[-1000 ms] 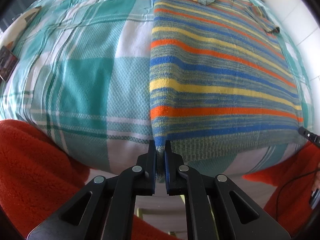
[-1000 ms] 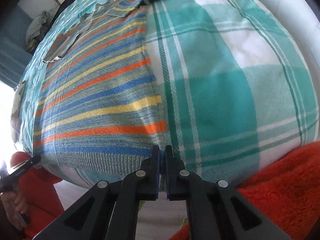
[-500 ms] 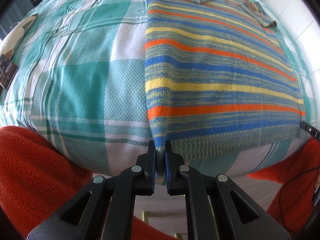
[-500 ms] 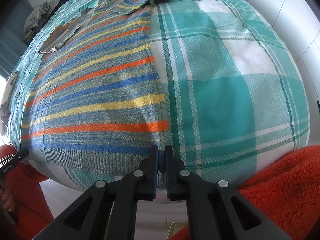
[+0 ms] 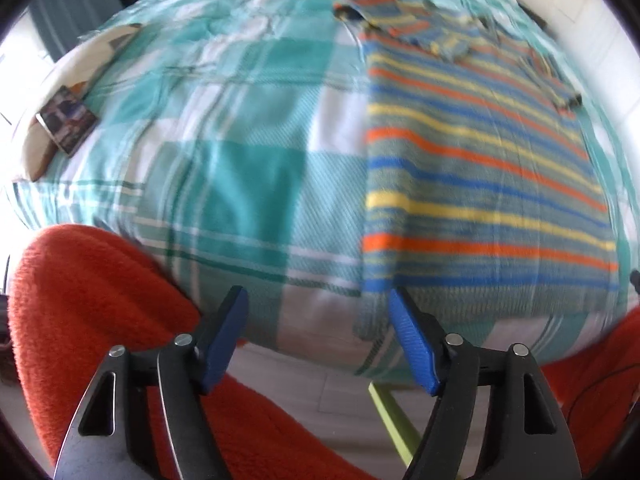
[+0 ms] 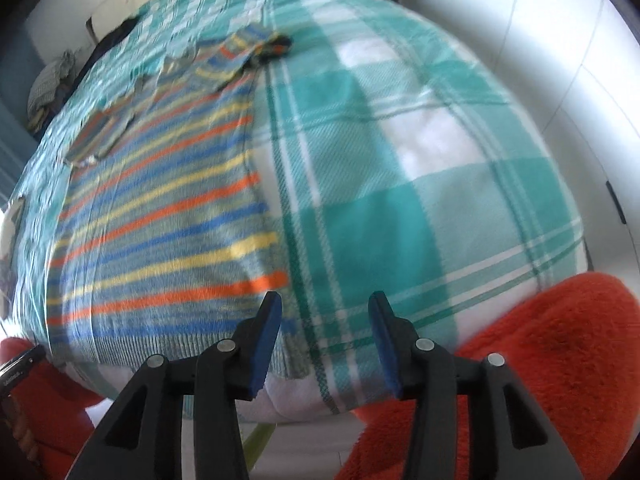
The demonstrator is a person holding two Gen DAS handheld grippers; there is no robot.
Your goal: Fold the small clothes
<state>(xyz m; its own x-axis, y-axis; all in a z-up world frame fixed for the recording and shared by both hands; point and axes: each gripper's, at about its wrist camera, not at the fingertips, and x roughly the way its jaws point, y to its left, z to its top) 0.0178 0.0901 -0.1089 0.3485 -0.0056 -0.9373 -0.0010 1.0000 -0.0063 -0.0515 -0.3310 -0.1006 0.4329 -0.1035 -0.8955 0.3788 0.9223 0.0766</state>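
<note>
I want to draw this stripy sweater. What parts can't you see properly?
- Striped sweater: pattern smeared by motion blur, both views.
- Its hem: curves over the bed edge; underside hidden.
- Far sleeve: bunched, small, shape unclear.
- Book cover: too blurred to read.

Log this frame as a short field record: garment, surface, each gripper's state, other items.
garment: striped sweater, spread flat, hem at the near edge, sleeves folded across the top
surface: teal plaid blanket
left gripper: open, empty, beside the hem's left corner
right gripper: open, empty, beside the hem's right corner
other: book at the far left
image quality: motion blur
</note>
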